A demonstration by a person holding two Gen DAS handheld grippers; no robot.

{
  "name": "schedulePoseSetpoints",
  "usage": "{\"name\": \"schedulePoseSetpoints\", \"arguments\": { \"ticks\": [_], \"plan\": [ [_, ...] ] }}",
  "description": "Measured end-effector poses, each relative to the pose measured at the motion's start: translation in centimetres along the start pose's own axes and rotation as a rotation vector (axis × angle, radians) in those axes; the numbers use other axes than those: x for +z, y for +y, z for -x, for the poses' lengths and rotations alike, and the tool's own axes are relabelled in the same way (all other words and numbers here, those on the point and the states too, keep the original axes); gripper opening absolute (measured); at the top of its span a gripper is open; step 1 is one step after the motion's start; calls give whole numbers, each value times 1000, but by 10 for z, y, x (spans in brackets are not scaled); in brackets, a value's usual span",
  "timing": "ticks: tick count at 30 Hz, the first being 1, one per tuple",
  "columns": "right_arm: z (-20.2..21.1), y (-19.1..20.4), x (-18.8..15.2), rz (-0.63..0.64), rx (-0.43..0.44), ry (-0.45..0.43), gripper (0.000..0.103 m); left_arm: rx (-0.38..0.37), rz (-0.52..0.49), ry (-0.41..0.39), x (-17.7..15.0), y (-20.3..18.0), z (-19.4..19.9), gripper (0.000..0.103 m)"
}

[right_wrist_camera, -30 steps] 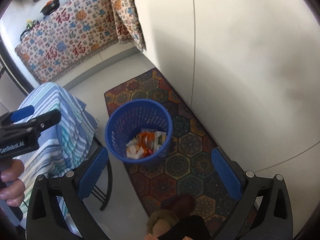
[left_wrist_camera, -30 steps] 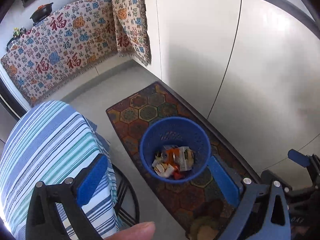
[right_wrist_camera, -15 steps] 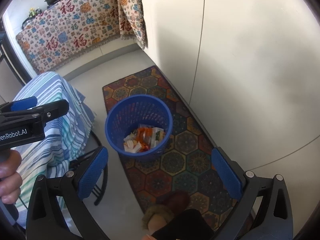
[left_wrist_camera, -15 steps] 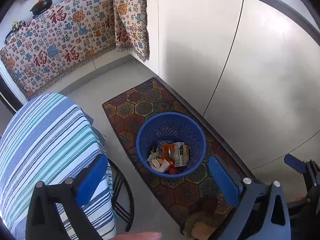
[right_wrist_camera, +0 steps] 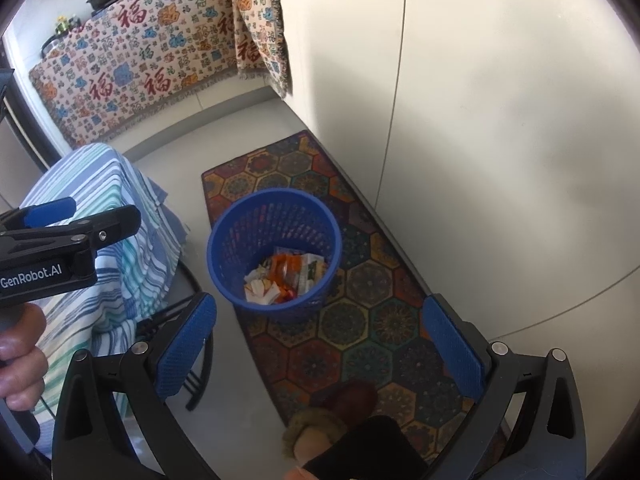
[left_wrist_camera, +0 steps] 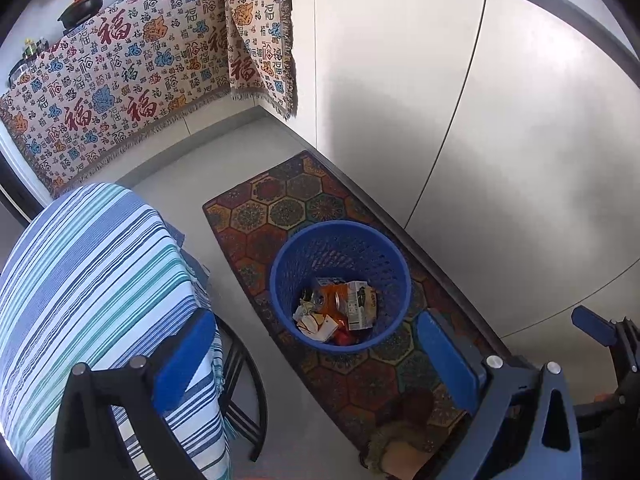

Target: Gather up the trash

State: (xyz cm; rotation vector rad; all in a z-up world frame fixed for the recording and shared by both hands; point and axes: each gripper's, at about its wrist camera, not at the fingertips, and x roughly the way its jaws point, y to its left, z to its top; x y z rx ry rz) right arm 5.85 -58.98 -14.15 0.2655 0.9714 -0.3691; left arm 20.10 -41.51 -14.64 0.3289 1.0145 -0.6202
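**Q:** What has changed in the last second, and what does it mean for the task?

**A:** Both views have drawn back slightly from the blue bin (left_wrist_camera: 340, 280); it sat closer to the lower edge of the left view a second ago and now lies more centrally. The left gripper (left_wrist_camera: 316, 356) and right gripper (right_wrist_camera: 320, 340) both hang above the floor with jaws spread wide and nothing between them. The trash (left_wrist_camera: 338, 308) lies inside the bin, so the deposit appears done; whether more remains to gather cannot be told from here.

**Q:** What are the materials and shapes?

**A:** The bin is round, perforated plastic, tapering downward, and stands on a rug (left_wrist_camera: 280, 204) printed with hexagons. Its contents are light packaging: a small carton (left_wrist_camera: 360, 306), orange wrappers, crumpled white paper. Beside it a striped woven cloth (left_wrist_camera: 92, 280) covers the bench, draping over dark curved metal legs. A fringed patterned cloth (left_wrist_camera: 132, 80) hangs along the far counter.
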Motion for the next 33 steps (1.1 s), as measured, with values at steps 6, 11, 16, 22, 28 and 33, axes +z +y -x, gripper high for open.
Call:
{"name": "schedulePoseSetpoints", "arguments": {
  "ticks": [6, 11, 16, 22, 28, 33],
  "plan": [
    [-2, 1, 0, 4, 0, 10, 103, 1, 1, 1, -1, 0, 0, 103],
    [-2, 3, -1, 6, -1, 12, 103, 3, 0, 4, -2, 1, 0, 103],
    [-3, 4, -1, 7, 1, 14, 103, 3, 0, 8, -2, 1, -1, 103],
    [-6, 1, -2, 7, 0, 22, 103, 4, -4, 9, -2, 0, -2, 103],
    [-10, -1, -3, 5, -4, 32, 103, -6, 8, 19, -4, 0, -7, 103],
    [-13, -4, -3, 1, -5, 39, 103, -22, 24, 26, -5, 0, -11, 103]
  ]
}}
